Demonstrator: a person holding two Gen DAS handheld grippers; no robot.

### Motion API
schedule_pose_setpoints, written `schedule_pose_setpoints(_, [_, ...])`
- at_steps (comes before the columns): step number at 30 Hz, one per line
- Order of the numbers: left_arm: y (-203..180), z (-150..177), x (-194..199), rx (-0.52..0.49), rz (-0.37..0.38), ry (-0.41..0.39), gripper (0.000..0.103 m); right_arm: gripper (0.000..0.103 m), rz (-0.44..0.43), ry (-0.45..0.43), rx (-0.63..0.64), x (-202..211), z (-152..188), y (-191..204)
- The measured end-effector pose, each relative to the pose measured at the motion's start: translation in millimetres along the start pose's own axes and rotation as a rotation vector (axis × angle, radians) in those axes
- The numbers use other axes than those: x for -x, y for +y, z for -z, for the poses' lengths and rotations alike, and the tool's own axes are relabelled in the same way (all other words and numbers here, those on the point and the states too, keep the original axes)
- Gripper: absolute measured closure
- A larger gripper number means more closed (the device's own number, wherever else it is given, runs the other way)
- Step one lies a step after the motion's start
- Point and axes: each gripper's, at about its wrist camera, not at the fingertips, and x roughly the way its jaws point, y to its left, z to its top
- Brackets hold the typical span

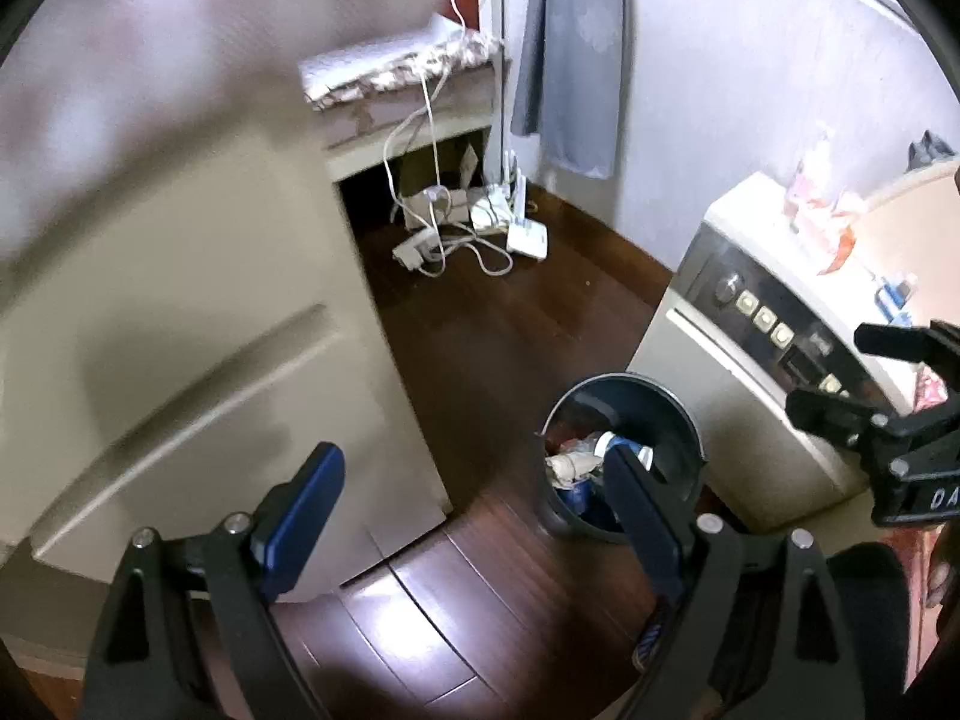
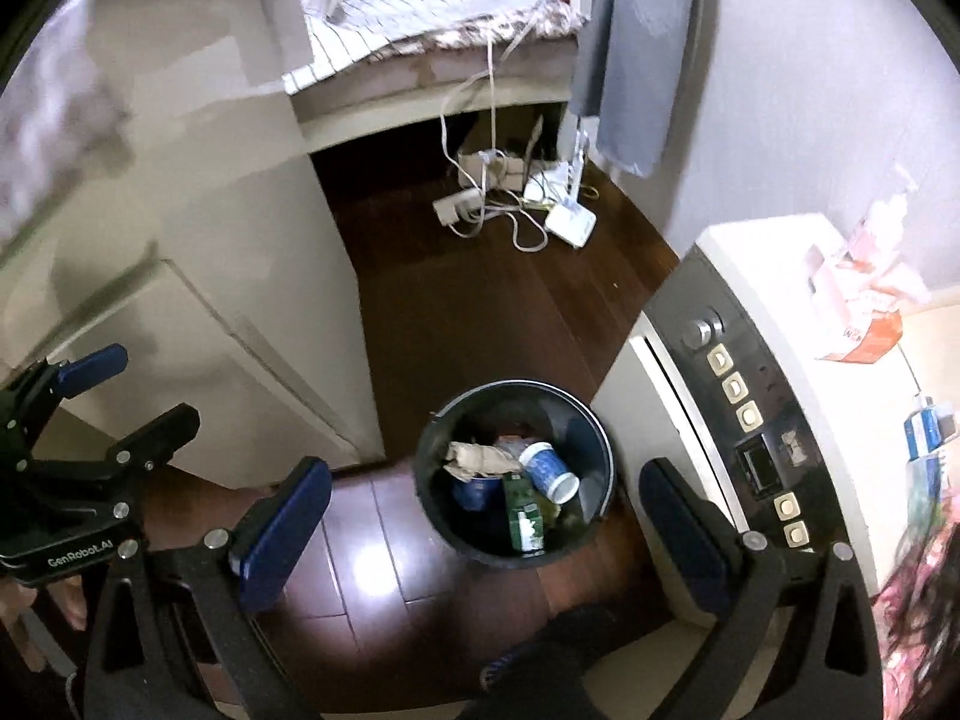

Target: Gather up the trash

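A round dark trash bin stands on the dark wood floor beside a white appliance. Inside it lie a blue-and-white paper cup, crumpled brown paper and a green carton. The bin also shows in the left wrist view, partly behind a finger. My right gripper is open and empty, high above the bin. My left gripper is open and empty, above the floor left of the bin. Each gripper shows in the other's view: the right, the left.
A white appliance with a dark control panel stands right of the bin, with a tissue pack on top. A cream cabinet stands to the left. Cables and a power strip lie on the floor under a bed.
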Motion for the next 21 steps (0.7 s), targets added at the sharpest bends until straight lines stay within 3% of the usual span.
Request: schedule_pose_setpoints(21, [57.0,14.6,153.9,0.053,-0.061,-0.219,0.014,0.000,0.008,-0.212,0.082,156.3,15.0,111.2])
